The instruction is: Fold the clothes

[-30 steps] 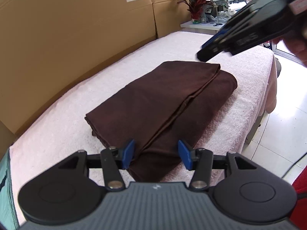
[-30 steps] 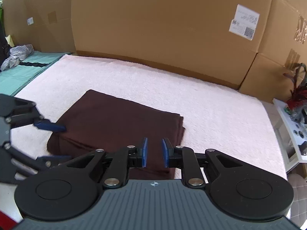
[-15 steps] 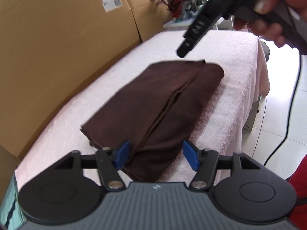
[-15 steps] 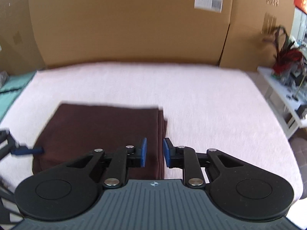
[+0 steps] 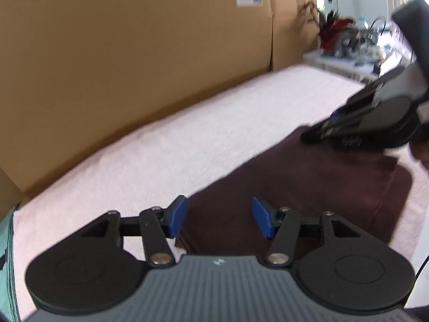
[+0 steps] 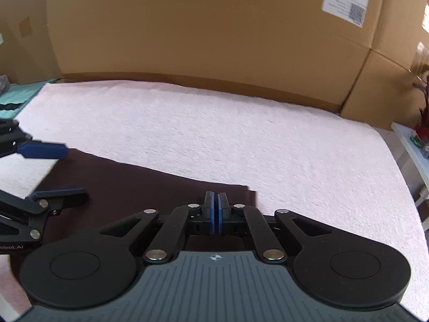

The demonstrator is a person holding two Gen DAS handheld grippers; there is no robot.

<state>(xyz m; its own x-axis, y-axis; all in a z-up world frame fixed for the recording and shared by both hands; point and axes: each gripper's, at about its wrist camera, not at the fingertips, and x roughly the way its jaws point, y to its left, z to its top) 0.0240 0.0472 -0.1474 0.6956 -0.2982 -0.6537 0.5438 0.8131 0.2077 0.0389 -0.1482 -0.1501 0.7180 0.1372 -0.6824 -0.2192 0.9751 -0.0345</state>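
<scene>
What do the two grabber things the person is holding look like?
Each is a black two-finger tool. The left gripper has bright blue pads on thin black jointed bars with silver screw heads, two round black discs, and a grey ribbed body with a small white logo. The right gripper matches it. White lettering ending "obot.AI" marks the left one's side.

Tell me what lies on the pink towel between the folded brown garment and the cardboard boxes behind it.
Nothing: in the right wrist view the pink towel runs bare from the brown garment back to the cardboard boxes.
</scene>
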